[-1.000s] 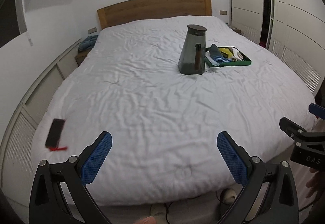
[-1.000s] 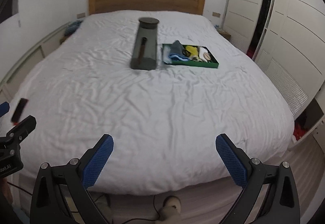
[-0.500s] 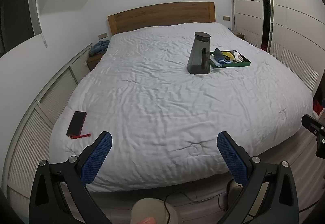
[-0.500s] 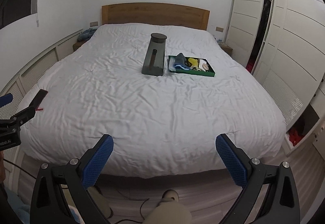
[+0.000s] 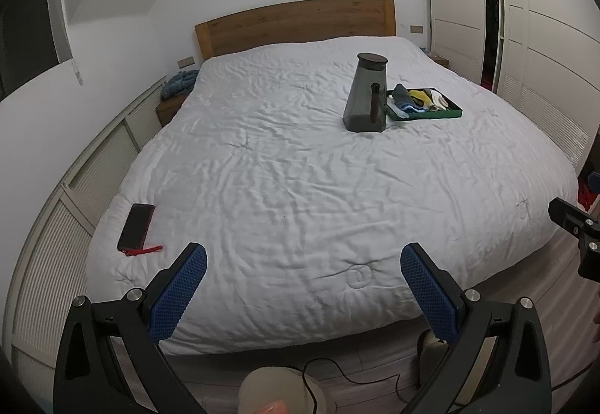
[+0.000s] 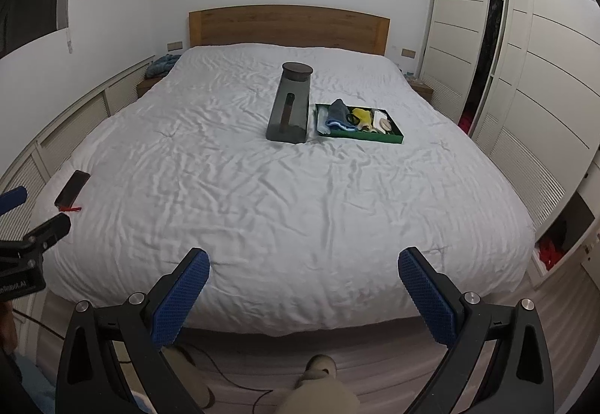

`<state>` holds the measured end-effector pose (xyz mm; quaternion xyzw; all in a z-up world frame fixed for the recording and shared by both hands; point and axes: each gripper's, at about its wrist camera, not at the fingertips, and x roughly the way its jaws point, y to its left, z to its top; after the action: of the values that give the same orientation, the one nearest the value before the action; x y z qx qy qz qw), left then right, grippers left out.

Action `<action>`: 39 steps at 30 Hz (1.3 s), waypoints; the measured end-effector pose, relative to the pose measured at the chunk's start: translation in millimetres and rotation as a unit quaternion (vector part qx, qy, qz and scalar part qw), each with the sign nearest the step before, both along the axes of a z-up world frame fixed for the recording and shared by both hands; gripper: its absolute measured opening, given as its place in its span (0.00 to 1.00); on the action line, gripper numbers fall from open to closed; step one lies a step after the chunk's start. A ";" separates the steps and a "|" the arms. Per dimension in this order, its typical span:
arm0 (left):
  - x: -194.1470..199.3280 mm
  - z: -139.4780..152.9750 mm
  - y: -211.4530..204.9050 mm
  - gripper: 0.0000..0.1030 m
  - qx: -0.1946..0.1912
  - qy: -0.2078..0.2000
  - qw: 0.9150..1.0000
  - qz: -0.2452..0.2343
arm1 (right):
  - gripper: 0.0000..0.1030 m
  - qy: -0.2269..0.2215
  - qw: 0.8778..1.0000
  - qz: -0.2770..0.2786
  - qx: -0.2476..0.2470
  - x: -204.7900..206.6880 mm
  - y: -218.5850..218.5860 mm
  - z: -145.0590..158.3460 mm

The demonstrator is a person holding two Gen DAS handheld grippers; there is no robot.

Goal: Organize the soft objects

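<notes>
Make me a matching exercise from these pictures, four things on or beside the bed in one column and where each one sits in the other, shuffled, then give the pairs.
Things:
1. dark phone
2. grey jug
3. green tray
4. blue cloth

Places:
A. middle of the bed, upright
B. nightstand left of the headboard
C. near-left corner of the bed
D. just right of the jug, holding folded fabrics

Pairs: 1-C, 2-A, 3-D, 4-B

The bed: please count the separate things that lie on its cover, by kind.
Dark jug: 1
Green tray of soft cloths: 1
Phone: 1
Total: 3
</notes>
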<state>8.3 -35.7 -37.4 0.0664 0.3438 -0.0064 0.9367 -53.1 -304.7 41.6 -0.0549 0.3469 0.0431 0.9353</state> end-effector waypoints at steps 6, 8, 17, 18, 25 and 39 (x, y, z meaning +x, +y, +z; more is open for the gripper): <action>11.3 -4.4 4.0 0.99 -0.015 0.010 1.000 0.003 | 1.00 0.008 1.000 -0.001 -0.005 20.1 5.4 -6.1; 14.2 -6.1 4.9 0.99 -0.020 0.013 1.000 0.003 | 1.00 0.010 1.000 0.000 -0.007 25.1 7.4 -8.3; 21.3 -6.8 5.8 0.99 -0.042 0.009 0.999 -0.002 | 1.00 0.012 1.000 0.002 -0.012 36.9 12.3 -16.1; 21.6 -6.2 6.1 0.99 -0.044 0.007 0.999 -0.003 | 1.00 0.012 1.000 0.002 -0.013 37.5 12.3 -16.2; 22.8 -6.3 6.9 0.99 -0.042 0.003 0.999 0.006 | 1.00 0.013 1.000 0.005 -0.014 39.3 13.8 -25.6; 23.7 -10.1 7.6 0.99 -0.039 0.002 0.999 0.011 | 1.00 0.015 1.000 0.009 -0.017 41.0 15.4 -29.3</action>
<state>32.0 -28.1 -47.5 0.0260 0.3455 -0.0092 0.9380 -12.1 -289.3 12.3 -0.0735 0.3608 0.0459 0.9286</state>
